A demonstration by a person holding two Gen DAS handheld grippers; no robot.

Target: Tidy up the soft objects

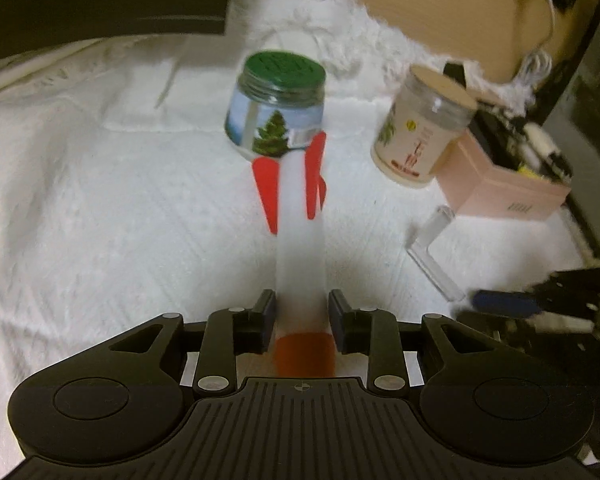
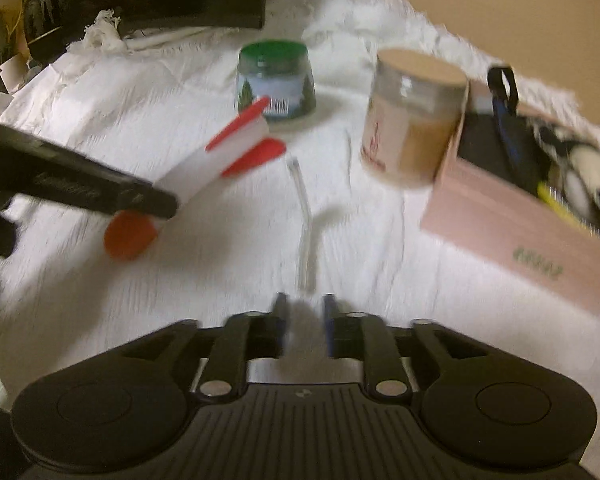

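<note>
- The left hand-held gripper (image 1: 302, 312) is clamped on a foam rocket (image 1: 300, 248), its pads pressing the white body just ahead of the orange nose.
- The rocket's long axis runs straight away from that gripper: nose nearest the camera, red fins at the far end, pointing toward a green-lidded jar (image 1: 278, 104). In the right wrist view the rocket (image 2: 204, 164) is off the surface, slanting up and to the right.
- The right hand-held gripper (image 2: 305, 324) holds nothing; its jaws stand a little apart above the cloth (image 2: 140, 312).
- Just ahead of it lies a bent clear tube (image 2: 306, 232), flat on the cloth.
- The white, ribbed cloth covers the desk; a fluffy white rug (image 2: 380, 12) lies at the far edge, with tan floor beyond it.
- To the right sits an open pink box (image 2: 512, 232) holding dark and pale items, too blurred to name.
- Beside the box stands a clear jar (image 2: 412, 120) with a tan lid.
- Further back, dark clutter and crumpled paper (image 2: 100, 36) lie at the left.
</note>
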